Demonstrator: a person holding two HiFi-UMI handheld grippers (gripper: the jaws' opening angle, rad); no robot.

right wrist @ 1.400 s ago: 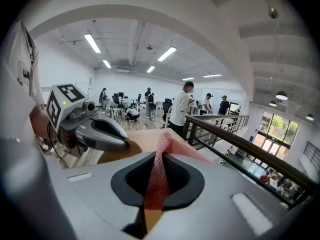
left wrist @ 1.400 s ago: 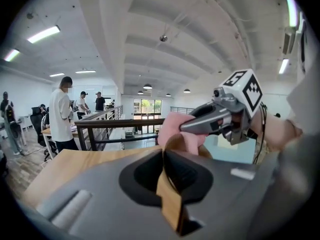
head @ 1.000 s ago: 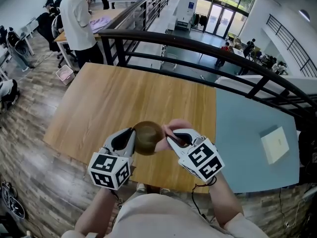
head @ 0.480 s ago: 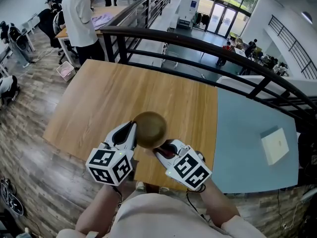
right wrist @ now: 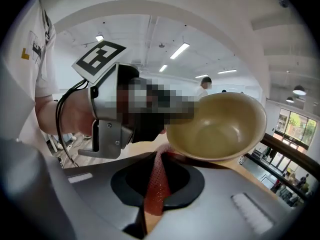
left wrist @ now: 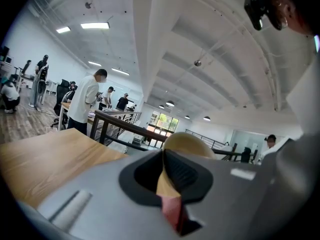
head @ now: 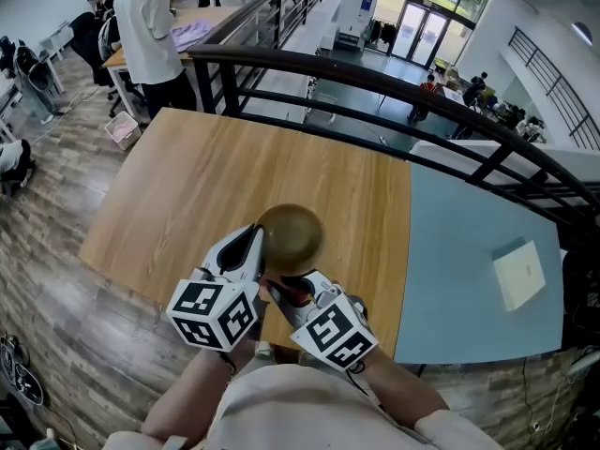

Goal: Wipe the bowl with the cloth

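Observation:
An olive-brown bowl (head: 291, 235) hangs over the near edge of the wooden table (head: 187, 195). My left gripper (head: 255, 244) is shut on its rim from the left. In the left gripper view the yellowish rim (left wrist: 186, 143) sits pinched between the jaws. My right gripper (head: 283, 289) is just below the bowl, close to my body, shut on a red-pink cloth (right wrist: 157, 181). In the right gripper view the bowl's hollow inside (right wrist: 217, 126) faces the camera, tilted, with the cloth's upper end touching its lower rim. The left gripper (right wrist: 107, 119) shows beside it.
A blue-grey table (head: 469, 251) adjoins on the right with a white pad (head: 520, 272) on it. A black railing (head: 394, 92) runs behind both tables. A person in a white shirt (head: 150, 26) stands at the far left by other desks.
My right gripper has swung with the cloth from the bowl's right side to beneath it, nearer my body. The bowl has tipped a little in the left gripper's hold.

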